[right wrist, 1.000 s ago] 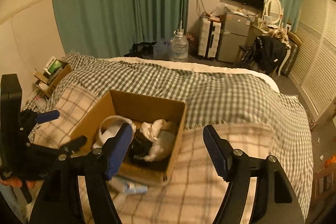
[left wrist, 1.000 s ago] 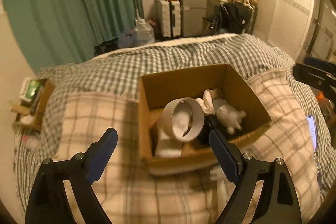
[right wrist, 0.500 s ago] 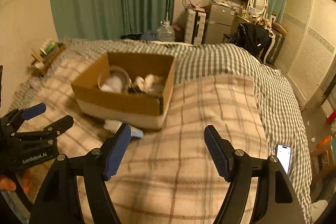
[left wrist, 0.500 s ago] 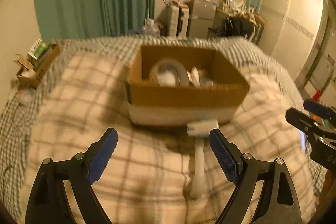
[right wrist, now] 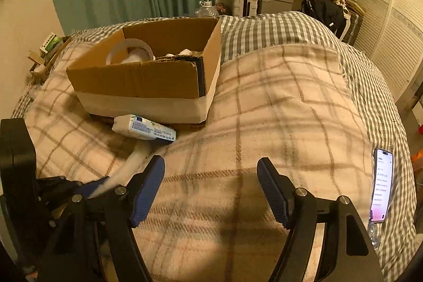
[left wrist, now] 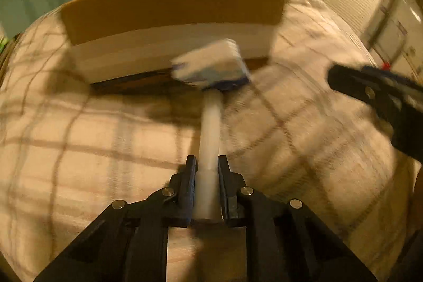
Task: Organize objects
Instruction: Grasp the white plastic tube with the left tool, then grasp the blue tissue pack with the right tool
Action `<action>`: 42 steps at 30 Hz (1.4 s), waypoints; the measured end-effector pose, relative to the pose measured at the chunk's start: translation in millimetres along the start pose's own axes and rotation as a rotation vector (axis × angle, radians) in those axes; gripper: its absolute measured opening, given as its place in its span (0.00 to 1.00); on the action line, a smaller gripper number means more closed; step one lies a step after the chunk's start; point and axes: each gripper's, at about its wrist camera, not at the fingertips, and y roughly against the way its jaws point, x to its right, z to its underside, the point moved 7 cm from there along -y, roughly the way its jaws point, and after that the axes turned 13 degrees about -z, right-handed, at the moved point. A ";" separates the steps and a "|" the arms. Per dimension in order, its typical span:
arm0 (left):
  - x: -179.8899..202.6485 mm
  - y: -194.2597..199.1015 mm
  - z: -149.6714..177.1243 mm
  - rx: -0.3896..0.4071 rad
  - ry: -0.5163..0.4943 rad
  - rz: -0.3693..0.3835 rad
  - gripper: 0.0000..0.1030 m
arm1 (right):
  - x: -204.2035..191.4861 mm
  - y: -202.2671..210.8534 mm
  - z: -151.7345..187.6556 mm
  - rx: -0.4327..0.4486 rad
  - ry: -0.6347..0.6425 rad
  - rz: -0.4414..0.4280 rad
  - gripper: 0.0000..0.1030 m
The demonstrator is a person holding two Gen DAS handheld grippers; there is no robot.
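Left tool (left wrist: pixel 207 165): jaws have just been closing and now stand nearly together, pads clamped on either side of a white handle (left wrist: pixel 210 128), tool pitched steeply downward. Right tool (right wrist: pixel 211 176): jaws spread wide, nothing between the blue pads (right wrist: pixel 148 186), angled downward beside the left tool.

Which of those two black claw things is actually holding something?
The left gripper: its jaws have just closed on the white handle. The right gripper is open, empty.
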 end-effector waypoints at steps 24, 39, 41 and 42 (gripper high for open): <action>-144.4 55.7 -66.0 0.241 0.260 -0.103 0.14 | -111.4 -60.3 -24.9 -0.155 0.351 -0.081 0.85; -135.5 13.6 -25.3 0.140 0.215 0.004 0.14 | -112.8 -136.7 -3.7 -0.334 0.182 -0.215 0.70; -129.7 15.9 -23.0 0.137 0.202 0.022 0.14 | -112.1 -129.6 -1.3 -0.320 0.173 -0.209 0.60; -127.9 17.6 -22.2 0.140 0.198 0.028 0.14 | -111.8 -125.1 0.3 -0.312 0.172 -0.204 0.52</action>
